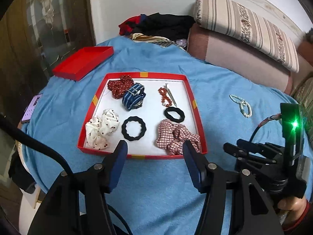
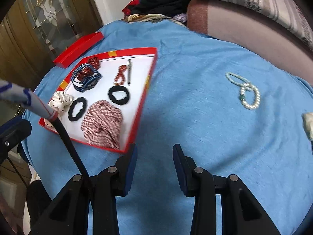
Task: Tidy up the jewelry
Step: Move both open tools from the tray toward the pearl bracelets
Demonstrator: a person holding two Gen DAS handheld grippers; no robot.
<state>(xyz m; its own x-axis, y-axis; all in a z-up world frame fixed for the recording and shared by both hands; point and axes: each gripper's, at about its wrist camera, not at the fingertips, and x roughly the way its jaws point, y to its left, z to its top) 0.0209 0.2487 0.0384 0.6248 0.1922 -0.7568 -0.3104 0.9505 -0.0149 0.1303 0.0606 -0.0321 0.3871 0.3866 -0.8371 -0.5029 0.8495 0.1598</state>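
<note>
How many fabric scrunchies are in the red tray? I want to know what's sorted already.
4. The red polka-dot scrunchie at the tray's far left corner, the blue striped scrunchie beside it, the white dotted scrunchie near left, the plaid scrunchie near right. None looks hidden.

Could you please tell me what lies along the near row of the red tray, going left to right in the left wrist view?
White dotted scrunchie → black wavy hair tie → red-and-white checked scrunchie.

hidden: white dotted scrunchie point(image 2: 59, 102) – partly behind cable point(image 2: 64, 131) | cut off: cream object point(image 2: 308, 124)
</note>
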